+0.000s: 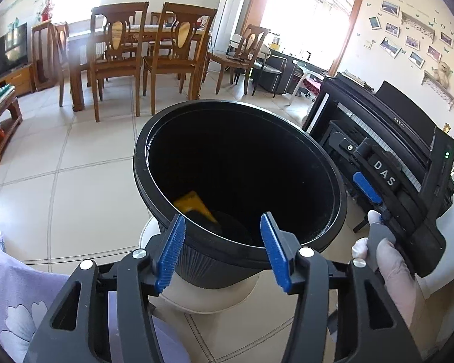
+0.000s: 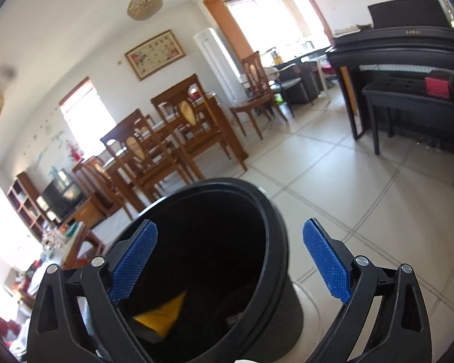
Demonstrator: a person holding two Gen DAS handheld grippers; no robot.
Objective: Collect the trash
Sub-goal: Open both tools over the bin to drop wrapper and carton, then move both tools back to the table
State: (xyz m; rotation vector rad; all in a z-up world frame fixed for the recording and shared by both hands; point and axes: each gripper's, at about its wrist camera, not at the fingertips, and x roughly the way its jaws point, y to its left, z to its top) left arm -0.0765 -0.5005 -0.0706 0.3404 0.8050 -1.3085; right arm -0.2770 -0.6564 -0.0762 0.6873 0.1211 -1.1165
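Note:
A black round trash bin (image 1: 142, 163) stands on a white stool (image 1: 202, 299), its mouth facing me. A yellow piece of trash (image 1: 193, 204) lies at its bottom; it also shows in the right wrist view (image 2: 163, 314). My left gripper (image 1: 222, 251) is open and empty, its blue pads either side of the bin's near rim. My right gripper (image 2: 230, 266) is open and empty, just above the bin (image 2: 275, 242); the right gripper also shows in the left wrist view (image 1: 366, 188), at the bin's right.
A black piano (image 1: 387, 127) and its bench (image 2: 414, 106) stand to the right. A wooden dining table with chairs (image 1: 121, 51) is behind the bin. A TV stand (image 1: 9, 60) and low table (image 1: 0, 121) are at the left. The floor is tiled (image 2: 348, 181).

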